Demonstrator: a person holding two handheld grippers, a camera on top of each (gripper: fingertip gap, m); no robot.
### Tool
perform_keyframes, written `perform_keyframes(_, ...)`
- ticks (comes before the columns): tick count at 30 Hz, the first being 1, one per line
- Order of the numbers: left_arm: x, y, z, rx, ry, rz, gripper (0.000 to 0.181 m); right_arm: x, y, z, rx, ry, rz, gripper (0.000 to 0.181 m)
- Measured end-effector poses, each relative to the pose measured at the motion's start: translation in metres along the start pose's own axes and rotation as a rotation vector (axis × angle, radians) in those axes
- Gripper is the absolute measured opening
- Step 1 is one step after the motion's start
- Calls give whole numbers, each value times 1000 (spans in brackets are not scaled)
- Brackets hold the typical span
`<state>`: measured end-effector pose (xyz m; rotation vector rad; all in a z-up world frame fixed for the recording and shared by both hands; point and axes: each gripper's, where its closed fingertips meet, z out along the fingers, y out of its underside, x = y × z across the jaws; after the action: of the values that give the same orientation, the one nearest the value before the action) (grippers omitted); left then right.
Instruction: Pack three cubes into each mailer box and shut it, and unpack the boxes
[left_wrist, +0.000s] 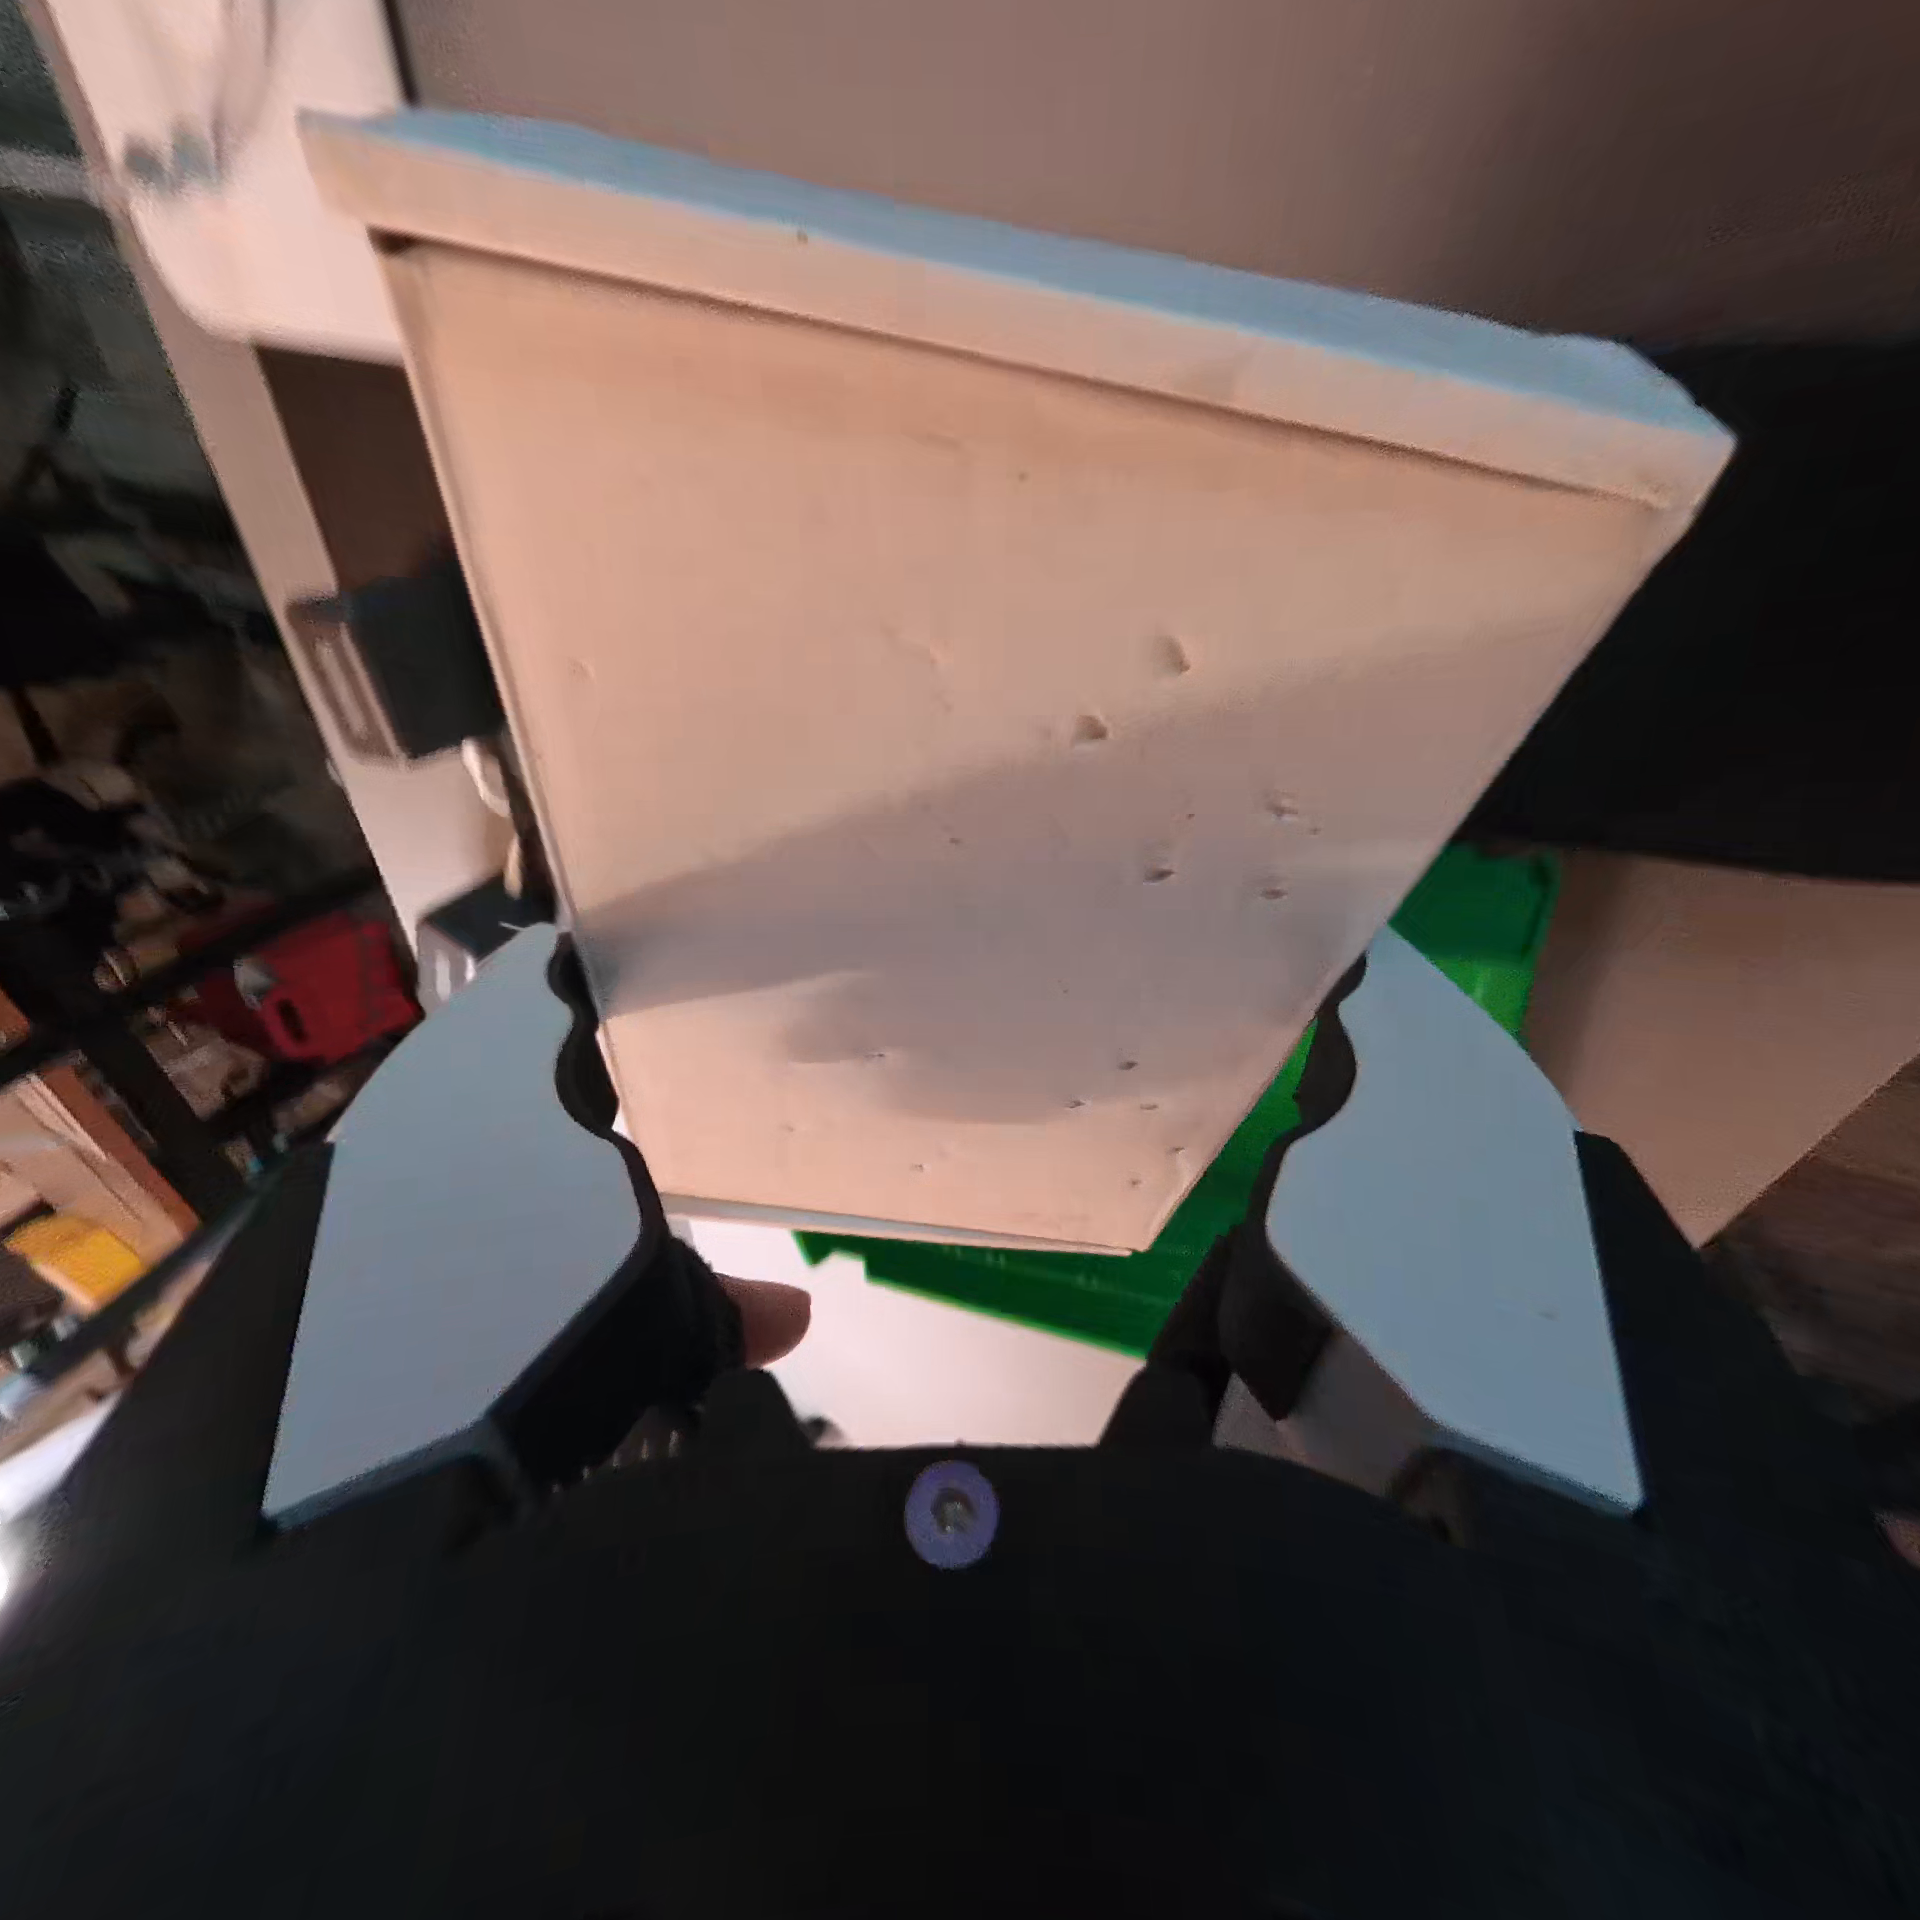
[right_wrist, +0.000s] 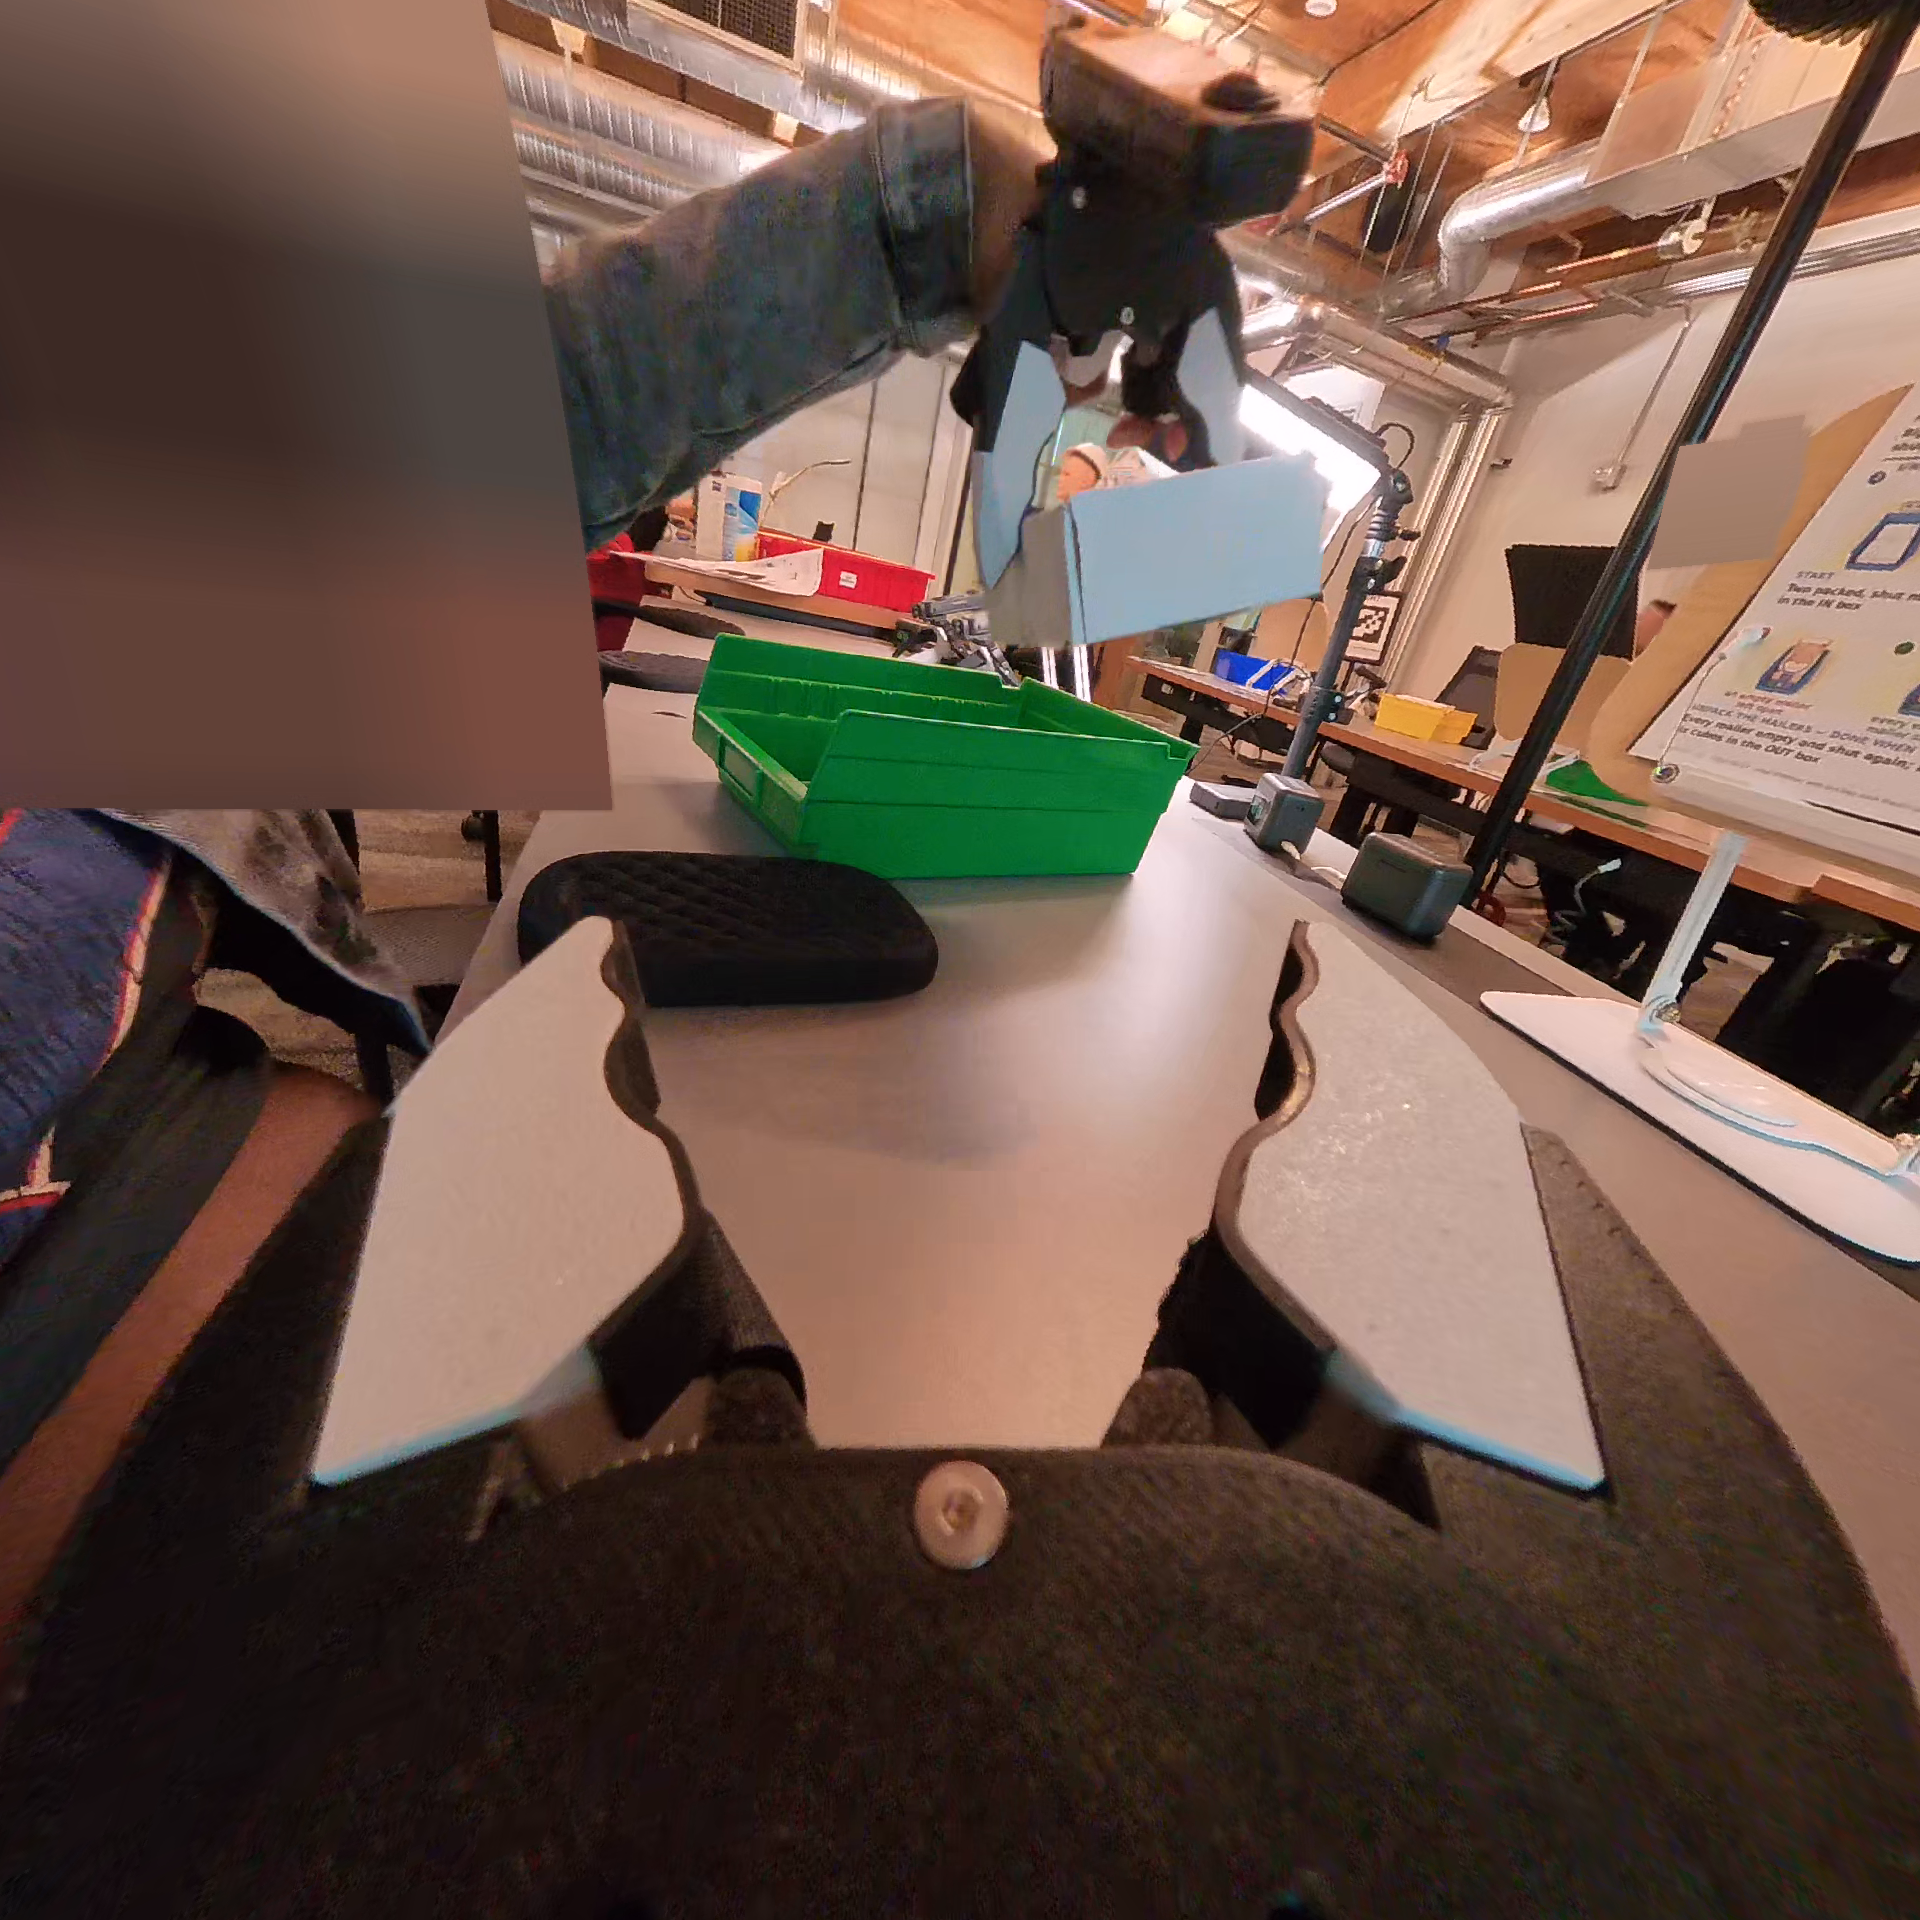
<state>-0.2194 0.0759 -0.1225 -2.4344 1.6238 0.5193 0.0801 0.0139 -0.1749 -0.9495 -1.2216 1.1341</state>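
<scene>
My left gripper (left_wrist: 956, 966) is shut on a white mailer box (left_wrist: 987, 675), its fingers clamping the box's two sides. The box looks shut and hangs in the air. The right wrist view shows this gripper (right_wrist: 1107, 447) holding the box (right_wrist: 1184, 551) tilted above the far side of a green bin (right_wrist: 966, 831). The bin also shows under the box in the left wrist view (left_wrist: 1039, 1288). My right gripper (right_wrist: 951, 935) is open and empty, low over the grey table (right_wrist: 987, 1091), nearer than the bin. No cubes are in view.
A black quilted pad (right_wrist: 727, 925) lies left of the bin, by my right gripper's left finger. Two small grey boxes (right_wrist: 1403, 883) and a black pole (right_wrist: 1662, 499) stand at the right. An instruction sheet stand on a white base (right_wrist: 1714, 1081) is at the far right. Left tips to right tips: about 30 cm.
</scene>
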Motion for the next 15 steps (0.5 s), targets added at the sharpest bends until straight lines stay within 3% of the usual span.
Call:
perform_keyframes(8, 62, -130, 59, 82, 137, 183, 130, 0, 1, -1, -12, 4, -15, 115)
perform_keyframes(15, 107, -182, 96, 129, 267, 198, 129, 2, 6, -1, -40, 17, -41, 115)
